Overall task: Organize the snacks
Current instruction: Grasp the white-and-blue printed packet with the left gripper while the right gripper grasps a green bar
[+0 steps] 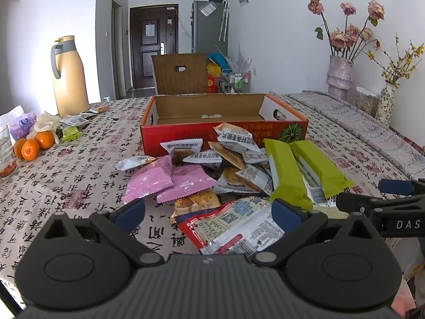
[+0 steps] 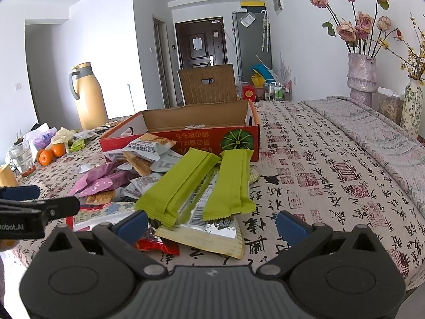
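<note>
Both the left gripper (image 1: 208, 212) and the right gripper (image 2: 212, 224) have ribbed dark-grey bodies, round black discs, silver pivot screws and blue-padded jaws; white lettering marks their sides.

Snack pile (image 1: 225, 175) is sitting tight against the near wall of the red box (image 1: 212, 130), blocking any low approach from the front. Box interior is lying open from above, nothing in it. Raised back flap (image 1: 179, 73) is closing off the far side. Bare tablecloth (image 2: 332, 175) is running clear right of the pile and box. Left side is crowding up: oranges (image 1: 33, 146), glass (image 1: 6, 156), thermos (image 1: 70, 74). Vases (image 2: 362, 77) are standing along the far right edge, well apart from the box.
</note>
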### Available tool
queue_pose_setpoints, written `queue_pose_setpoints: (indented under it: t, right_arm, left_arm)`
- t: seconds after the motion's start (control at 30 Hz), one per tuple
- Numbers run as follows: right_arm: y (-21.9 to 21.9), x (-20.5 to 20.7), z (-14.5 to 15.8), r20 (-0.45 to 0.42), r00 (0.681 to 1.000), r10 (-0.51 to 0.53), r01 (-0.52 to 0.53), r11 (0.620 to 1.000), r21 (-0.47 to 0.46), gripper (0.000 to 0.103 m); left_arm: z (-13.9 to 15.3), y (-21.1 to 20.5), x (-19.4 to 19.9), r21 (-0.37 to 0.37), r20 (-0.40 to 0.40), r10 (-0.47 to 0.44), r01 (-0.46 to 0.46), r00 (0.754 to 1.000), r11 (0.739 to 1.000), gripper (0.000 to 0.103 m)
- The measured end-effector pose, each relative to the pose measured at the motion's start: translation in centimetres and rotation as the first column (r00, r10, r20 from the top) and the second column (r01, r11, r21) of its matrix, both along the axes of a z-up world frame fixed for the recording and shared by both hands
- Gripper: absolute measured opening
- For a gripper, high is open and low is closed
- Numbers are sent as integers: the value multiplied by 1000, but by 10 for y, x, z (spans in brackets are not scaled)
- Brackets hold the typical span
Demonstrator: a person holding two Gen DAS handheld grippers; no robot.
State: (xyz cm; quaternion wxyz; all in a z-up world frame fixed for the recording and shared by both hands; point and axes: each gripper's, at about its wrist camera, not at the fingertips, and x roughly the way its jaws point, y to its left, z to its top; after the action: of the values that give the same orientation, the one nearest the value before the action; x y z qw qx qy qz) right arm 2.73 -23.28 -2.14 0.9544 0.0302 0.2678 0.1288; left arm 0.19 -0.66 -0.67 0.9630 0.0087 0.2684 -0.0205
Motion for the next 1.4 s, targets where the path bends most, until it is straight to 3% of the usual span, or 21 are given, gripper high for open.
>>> queue_pose_setpoints:
  t: [0.43, 0.73, 0.9, 1.03, 1.13, 1.2, 1.4]
  right_arm:
    - [-13, 8, -11, -40, 999, -37, 37, 999, 12, 103]
    - [-26, 15, -18, -59, 996, -69, 71, 997, 29, 103]
    - [-30, 17, -22, -76, 994, -79, 82, 996, 33, 103]
    - [-30, 18, -23, -79, 994, -77, 80, 996, 36, 103]
    - [-30, 17, -24, -80, 994, -73, 76, 996, 38, 103]
    - [-29, 17, -25, -80, 994, -69, 72, 997, 37, 103]
    - [-25, 15, -24, -75, 995, -60, 62, 998, 32, 103]
  left_arm:
    - [-16, -17, 29, 61, -83, -101, 106, 991, 992, 103]
    - [-29, -36, 59, 73, -157, -222, 235, 962, 969, 103]
    - [-42, -42, 67, 83, -196, -228, 248, 954, 965, 103]
    - [-44, -37, 67, 44, -193, -228, 240, 954, 970, 103]
    - [-46, -35, 63, 33, -194, -226, 237, 955, 971, 100]
    - [-46, -33, 60, 14, -199, -235, 242, 951, 970, 91]
    - [-46, -31, 52, -25, -200, -250, 251, 947, 968, 79]
